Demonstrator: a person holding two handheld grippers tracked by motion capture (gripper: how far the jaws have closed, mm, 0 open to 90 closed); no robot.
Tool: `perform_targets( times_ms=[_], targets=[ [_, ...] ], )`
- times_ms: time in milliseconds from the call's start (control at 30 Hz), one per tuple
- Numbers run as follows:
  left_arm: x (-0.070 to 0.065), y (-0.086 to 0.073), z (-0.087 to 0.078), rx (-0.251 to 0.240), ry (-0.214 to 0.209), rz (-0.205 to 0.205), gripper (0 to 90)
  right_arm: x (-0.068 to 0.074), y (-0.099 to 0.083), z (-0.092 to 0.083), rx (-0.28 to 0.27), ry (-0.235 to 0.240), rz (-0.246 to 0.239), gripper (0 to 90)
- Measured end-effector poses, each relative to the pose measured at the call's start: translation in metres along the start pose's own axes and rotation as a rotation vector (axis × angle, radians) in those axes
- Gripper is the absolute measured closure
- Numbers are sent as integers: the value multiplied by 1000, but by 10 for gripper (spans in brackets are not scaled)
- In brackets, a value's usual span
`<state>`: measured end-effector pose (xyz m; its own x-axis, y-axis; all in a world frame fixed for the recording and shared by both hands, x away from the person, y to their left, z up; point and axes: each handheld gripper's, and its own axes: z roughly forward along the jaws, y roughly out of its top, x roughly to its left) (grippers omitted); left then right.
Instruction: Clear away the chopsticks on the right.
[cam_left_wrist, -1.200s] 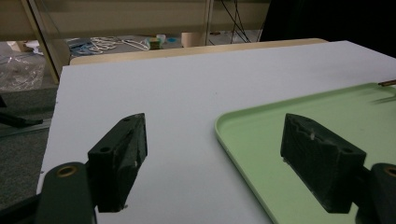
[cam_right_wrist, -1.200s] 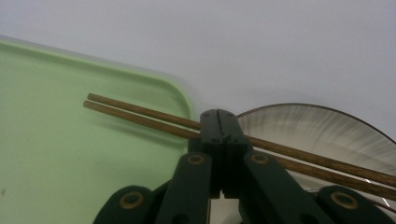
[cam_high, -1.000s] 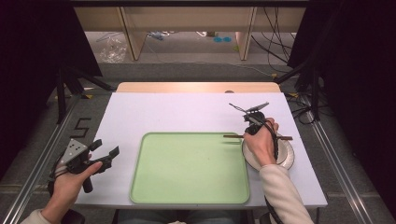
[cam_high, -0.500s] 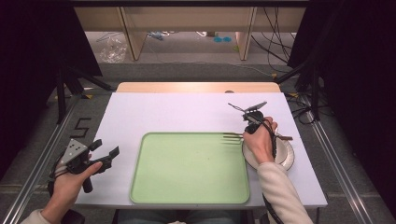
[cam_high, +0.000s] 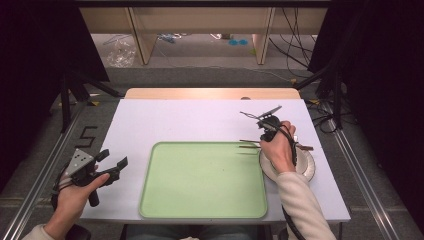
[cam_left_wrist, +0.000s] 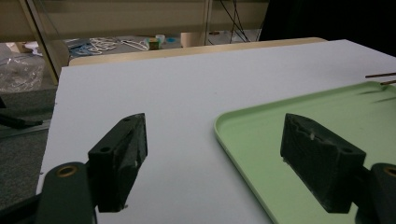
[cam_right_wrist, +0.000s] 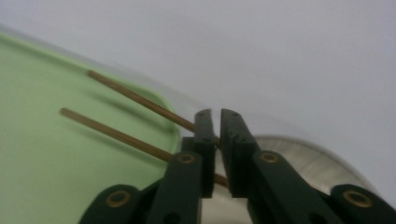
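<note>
Pinching a pair of chopsticks (cam_high: 249, 144), the right gripper (cam_high: 264, 131) sits over by the right side of the desk (cam_high: 200, 120), held in the person's right hand (cam_high: 278, 150); in the right gripper view the jaws are nearly pressed together with just a thin slit between them, and the two brown sticks (cam_right_wrist: 135, 121) come out to the left from between them; one stick clearly runs into the jaws, the lower one passes behind them, so can't swear both are clamped.

The chopstick tips poke out over the right edge of the green tray (cam_high: 200, 210), near its far right corner; they seem lifted off it since there's a soft shadow under each in the right gripper view; their back ends stick out on the right of the hand, over a round plate (cam_high: 307, 167) that sits just beside the tray's right edge; the hand covers most of that plate.

Over on the left, the left gripper (cam_high: 111, 161) is held in the left hand (cam_high: 75, 192) off the near left corner of the desk, jaws spread wide with nothing between them; in the left gripper view you see the white desk (cam_left_wrist: 187, 84) and the tray's left part (cam_left_wrist: 243, 135) through the gap; the chopstick tips (cam_left_wrist: 380, 78) just peek in at the far right edge there.

The tray lies in the middle near part of the desk.
</note>
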<state>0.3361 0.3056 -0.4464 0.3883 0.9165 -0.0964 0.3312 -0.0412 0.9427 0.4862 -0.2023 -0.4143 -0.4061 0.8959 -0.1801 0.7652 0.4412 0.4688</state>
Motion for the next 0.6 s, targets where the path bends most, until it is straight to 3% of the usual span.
perform_targets(
  times_ms=[67,100,133,167,233,267,400,500,600],
  targets=[
    [0,0,0,0,0,1,231,3,7,-6,-8,-22,-178,747],
    [0,0,0,0,0,3,231,4,14,-7,-18,-48,-363,686],
    [0,0,0,-2,2,2,231,4,17,-7,-4,-58,-445,663],
    [0,0,0,-2,1,0,231,4,17,-7,-4,-58,-445,663],
    [1,0,0,-1,1,-1,231,6,22,-4,14,-69,-583,612],
    [1,0,0,0,2,-2,232,6,24,-2,21,-67,-629,601],
    [1,0,0,0,4,-8,232,9,27,8,84,-72,-770,596],
    [1,0,0,0,5,-9,232,13,27,13,102,-32,-788,594],
    [1,0,0,0,6,-9,233,15,27,14,113,-36,-803,603]
  ],
)
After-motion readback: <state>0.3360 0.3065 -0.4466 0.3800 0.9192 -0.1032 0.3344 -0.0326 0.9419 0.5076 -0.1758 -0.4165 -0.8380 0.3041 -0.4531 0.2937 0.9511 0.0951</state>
